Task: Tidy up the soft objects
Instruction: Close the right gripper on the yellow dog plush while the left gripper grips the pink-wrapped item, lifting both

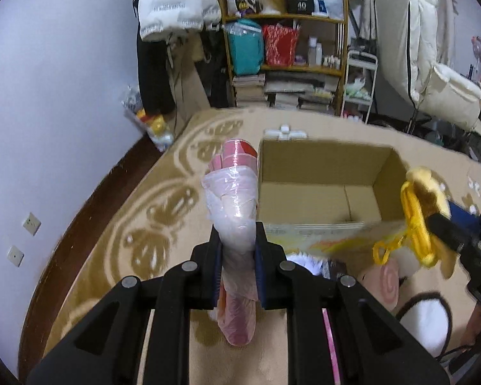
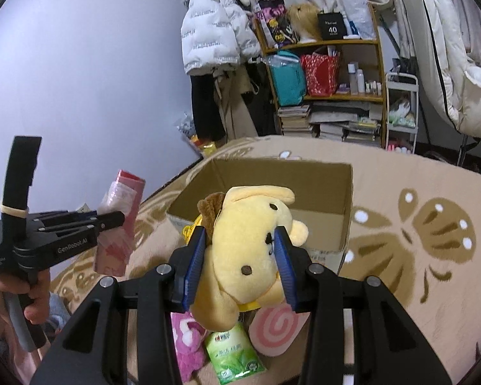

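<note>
An open cardboard box (image 2: 343, 199) is seen lying on a beige butterfly-patterned blanket (image 2: 433, 192); its interior shows only bare cardboard. The left gripper (image 1: 239, 250) is pinched on a pink-and-red packet wrapped in clear plastic (image 1: 232, 189), held in the air just left of the box's left wall. The right gripper (image 2: 242, 256) is clamped on a yellow dog plush (image 2: 240, 243), held up in front of the box's near wall, not inside it. Below the plush, a pink swirl plush (image 2: 274, 330), a green tissue pack (image 2: 235, 353) and a magenta plush (image 2: 186, 343) are seen on the blanket near the box's front edge. Bare blanket is seen left and right of the box. A wooden shelf (image 2: 336, 96) packed with bags and books stands beyond the blanket's far edge.
</note>
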`<state>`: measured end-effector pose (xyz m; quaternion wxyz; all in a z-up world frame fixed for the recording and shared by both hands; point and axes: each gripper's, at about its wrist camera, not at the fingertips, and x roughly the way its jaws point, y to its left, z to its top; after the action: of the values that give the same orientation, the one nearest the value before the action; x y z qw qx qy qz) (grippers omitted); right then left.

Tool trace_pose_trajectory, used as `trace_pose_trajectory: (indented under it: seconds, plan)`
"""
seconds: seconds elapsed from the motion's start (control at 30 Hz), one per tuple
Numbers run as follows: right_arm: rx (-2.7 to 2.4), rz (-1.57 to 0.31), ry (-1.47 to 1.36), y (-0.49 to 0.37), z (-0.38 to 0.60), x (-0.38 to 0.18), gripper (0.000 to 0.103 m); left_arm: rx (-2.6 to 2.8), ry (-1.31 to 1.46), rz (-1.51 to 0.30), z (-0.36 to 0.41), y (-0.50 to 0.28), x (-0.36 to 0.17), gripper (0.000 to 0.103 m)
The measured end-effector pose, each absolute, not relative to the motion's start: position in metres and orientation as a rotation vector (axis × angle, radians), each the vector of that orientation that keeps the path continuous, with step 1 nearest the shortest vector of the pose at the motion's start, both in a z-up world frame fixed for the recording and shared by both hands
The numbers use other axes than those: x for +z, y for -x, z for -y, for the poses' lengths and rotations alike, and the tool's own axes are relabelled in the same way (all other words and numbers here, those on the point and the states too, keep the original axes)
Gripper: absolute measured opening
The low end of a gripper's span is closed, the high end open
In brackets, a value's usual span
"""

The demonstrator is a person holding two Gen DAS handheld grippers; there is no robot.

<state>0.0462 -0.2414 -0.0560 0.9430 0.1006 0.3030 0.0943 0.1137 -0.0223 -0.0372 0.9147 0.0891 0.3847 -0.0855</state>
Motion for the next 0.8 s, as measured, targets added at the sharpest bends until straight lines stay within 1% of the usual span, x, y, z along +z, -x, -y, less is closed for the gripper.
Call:
trace_pose_trajectory:
  seconds: [0.13,0.3,0.6,0.8]
  plan:
    - [0.192,-0.596,-0.2,-0.05,0.243,-0.051,0.045,-0.198,-0.159,-0.744,0.029,-0.121,-0.014,0.016]
    - [0.179,-0.583,-0.196,-0.057,0.248,-0.048,0.045,-0.245,-0.153,-0.706,0.043,-0.135,0.001,0.016]
    - [0.139,-0.585,-0.147,-0.078,0.26,-0.045,0.046,-0.274,-0.157,-0.717,0.068,-0.171,-0.015,0.016]
    - [0.115,-0.607,-0.125,-0.1,0.265,-0.054,0.046,-0.283,-0.139,-0.725,0.076,-0.187,-0.027,0.016]
